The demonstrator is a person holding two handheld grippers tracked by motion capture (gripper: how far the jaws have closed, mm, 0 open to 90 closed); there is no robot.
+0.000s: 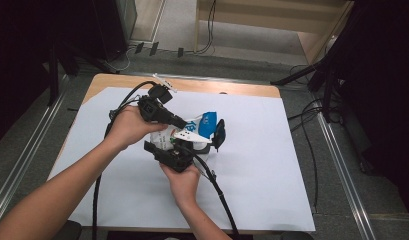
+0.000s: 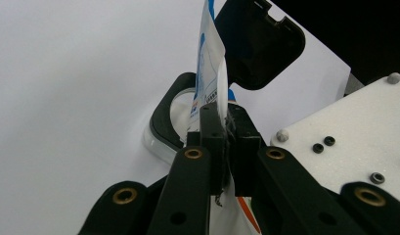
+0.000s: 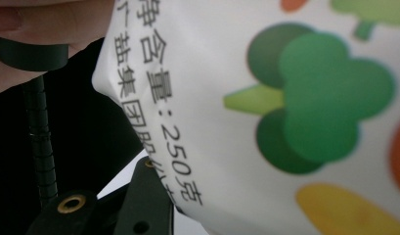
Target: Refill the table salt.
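A white and blue bag [image 1: 201, 124] with printed vegetables hangs over the middle of the table. My left gripper [image 1: 185, 123] comes in from the left and is shut on the bag's thin top edge [image 2: 211, 63], with both jaws pressed flat together on it. My right gripper [image 1: 183, 148] holds the bag from below on the near side. In the right gripper view the bag [image 3: 266, 98] lies against one black finger [image 3: 144, 198] and hides the other. Under the bag stands a clear container with a black rim [image 2: 163, 115], its black lid [image 2: 260, 44] flipped open.
White paper [image 1: 272, 170] covers the wooden table [image 1: 107, 80]. Cables [image 1: 219, 192] trail from both grippers towards the near edge. The right gripper's white plate [image 2: 344, 132] sits close beside the left jaws. Floor cables and dark stands lie beyond the table.
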